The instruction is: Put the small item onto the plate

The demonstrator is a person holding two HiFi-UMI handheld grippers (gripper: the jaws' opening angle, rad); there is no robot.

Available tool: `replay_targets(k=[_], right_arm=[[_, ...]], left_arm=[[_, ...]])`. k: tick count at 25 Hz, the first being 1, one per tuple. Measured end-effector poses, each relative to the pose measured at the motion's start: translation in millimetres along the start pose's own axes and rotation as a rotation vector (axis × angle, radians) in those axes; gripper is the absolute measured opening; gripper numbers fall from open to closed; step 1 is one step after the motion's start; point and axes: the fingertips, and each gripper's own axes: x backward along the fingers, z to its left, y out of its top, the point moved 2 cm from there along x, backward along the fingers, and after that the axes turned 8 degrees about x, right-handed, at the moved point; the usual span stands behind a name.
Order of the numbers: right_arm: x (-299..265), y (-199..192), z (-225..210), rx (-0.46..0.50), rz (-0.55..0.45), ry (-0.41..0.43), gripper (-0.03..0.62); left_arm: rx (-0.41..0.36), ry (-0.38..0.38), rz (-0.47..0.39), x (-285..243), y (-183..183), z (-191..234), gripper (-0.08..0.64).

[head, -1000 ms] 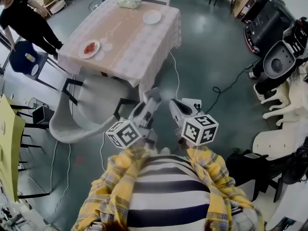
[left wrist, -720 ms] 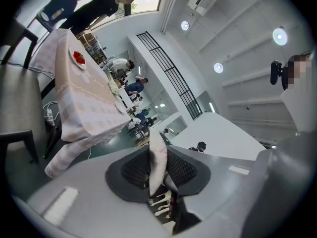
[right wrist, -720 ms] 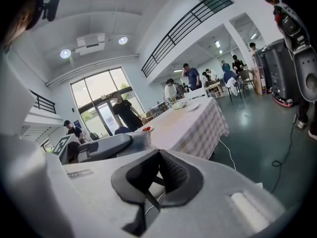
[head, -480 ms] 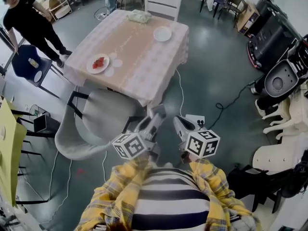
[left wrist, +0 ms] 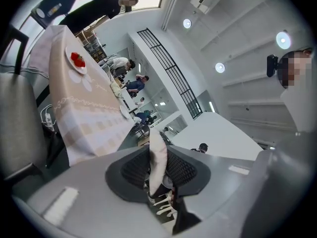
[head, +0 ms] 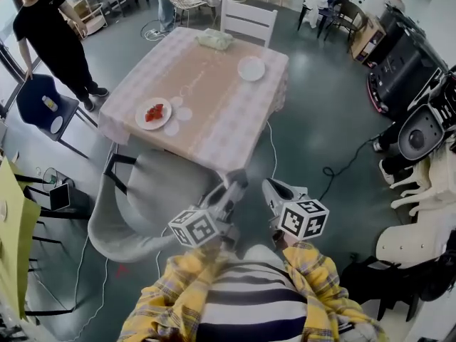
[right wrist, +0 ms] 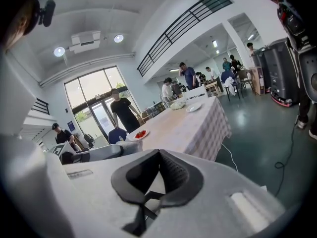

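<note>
A small pale, flat item [left wrist: 157,163] stands on edge between the jaws of my left gripper [left wrist: 158,157], which is shut on it. In the head view that gripper [head: 239,179] points at the near edge of the pink checked table [head: 214,105], short of it. The right gripper [head: 269,185] is beside it; its pads [right wrist: 171,167] meet at the tips with nothing between them. A white plate with red pieces [head: 153,113] lies at the table's left edge. An empty white plate [head: 251,68] lies at the far right.
A grey chair [head: 153,191] stands at the table's near side, left of my grippers. A white chair [head: 247,21] and a pale green bundle [head: 215,40] are at the far end. A person in black [head: 50,34] stands far left by a blue chair [head: 39,98]. A cable [head: 342,162] crosses the floor.
The table has come closer and sits lower in the head view. Both grippers have advanced toward its near edge, the left still gripping the pale item.
</note>
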Motion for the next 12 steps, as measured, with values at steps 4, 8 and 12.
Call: replay_targets(k=[4,8,12], right_arm=[[-4,7,-8,0.007,0.003,-0.018,-0.003],[-11,23,-26,-0.001,-0.02,-0.034,-0.003],[-25,42,-48,0.01,-0.036,-0.023,-0.003]], left_arm=[[0.019,-0.005,0.02,-14,1,4,0.086],[0.015,-0.015,0.041,-37,2,3,0.086],[0.005,-0.015,0.043,-68,8,4,0.086]])
